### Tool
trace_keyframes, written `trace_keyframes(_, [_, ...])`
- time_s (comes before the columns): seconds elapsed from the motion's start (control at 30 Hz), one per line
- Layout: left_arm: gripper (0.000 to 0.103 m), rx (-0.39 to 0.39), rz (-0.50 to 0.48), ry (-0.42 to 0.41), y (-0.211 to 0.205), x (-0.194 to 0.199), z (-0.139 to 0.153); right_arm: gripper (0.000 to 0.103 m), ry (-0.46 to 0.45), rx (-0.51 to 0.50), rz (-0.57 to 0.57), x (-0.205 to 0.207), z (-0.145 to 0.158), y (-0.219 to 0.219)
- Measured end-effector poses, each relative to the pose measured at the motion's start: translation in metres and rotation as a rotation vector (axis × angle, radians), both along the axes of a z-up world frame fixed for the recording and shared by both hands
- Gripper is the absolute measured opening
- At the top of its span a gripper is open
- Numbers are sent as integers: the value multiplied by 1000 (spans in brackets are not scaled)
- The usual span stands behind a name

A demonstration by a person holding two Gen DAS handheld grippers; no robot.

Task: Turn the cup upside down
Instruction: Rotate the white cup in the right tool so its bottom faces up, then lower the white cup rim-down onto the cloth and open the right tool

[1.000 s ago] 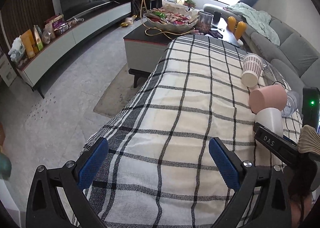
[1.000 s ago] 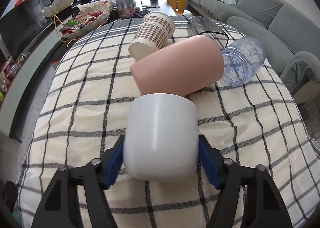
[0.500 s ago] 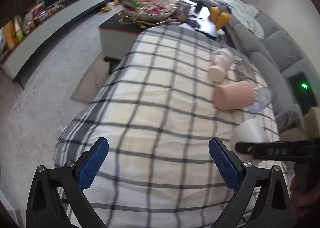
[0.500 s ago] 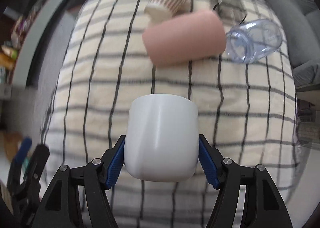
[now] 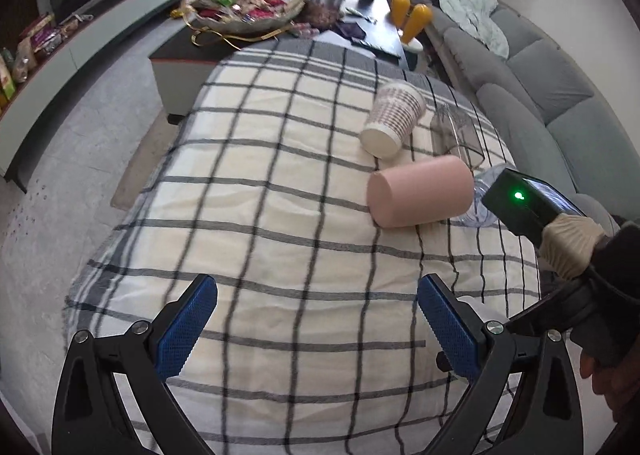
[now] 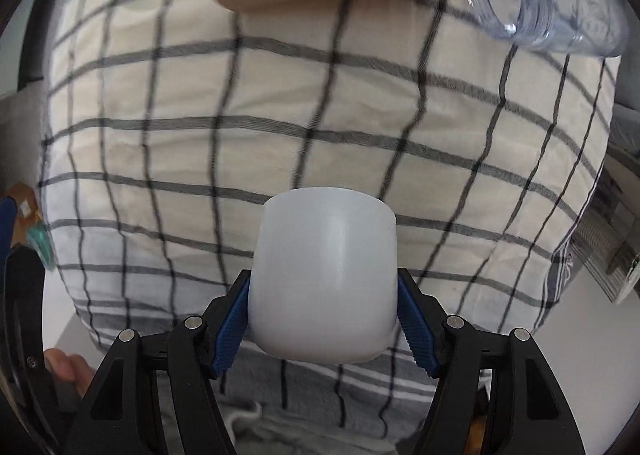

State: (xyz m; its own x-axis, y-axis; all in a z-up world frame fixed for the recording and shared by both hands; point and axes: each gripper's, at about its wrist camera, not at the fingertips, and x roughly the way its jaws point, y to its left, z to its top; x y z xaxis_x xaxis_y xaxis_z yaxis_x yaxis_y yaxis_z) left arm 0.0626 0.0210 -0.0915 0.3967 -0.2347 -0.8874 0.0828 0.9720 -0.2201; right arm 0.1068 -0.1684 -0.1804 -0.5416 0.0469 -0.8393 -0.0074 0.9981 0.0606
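The right gripper (image 6: 323,319) clenched the white cup (image 6: 325,275) between its blue pads, holding it above the near part of the checked cloth (image 6: 280,127). The left gripper (image 5: 316,329) hung empty over the cloth with its jaws spread. A pink cup (image 5: 420,191), a patterned paper cup (image 5: 392,119) and a clear bottle (image 6: 552,3) lay on their sides farther along.

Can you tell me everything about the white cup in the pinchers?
The white cup is plain, smooth and matte, maybe plastic, with a rounded end near the camera. The right gripper squeezes it between blue pads on both sides. It hangs above the checked cloth, touching nothing else. Its opening is not visible.
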Motion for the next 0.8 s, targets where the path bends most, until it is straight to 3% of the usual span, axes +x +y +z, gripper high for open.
trace_keyframes(0.3, [102,-11,-55,55,-29,27,-24,68,133,-12,-33,13,-47,-24])
trace_keyframes(0.43, [102,-16,-53,70,-31,34,-30,68,155,4,-43,17,-49,-28])
trace_keyframes(0.53, [102,-17,-56,79,-32,36,-34,70,140,4,-28,22,-47,-26])
trace_keyframes(0.63, [102,-15,-58,78,-31,35,-33,88,107,2,-18,14,-44,-20])
trace_keyframes(0.8, [102,0,-61,34,-31,26,-18,91,30,-3,-16,13,-19,-11])
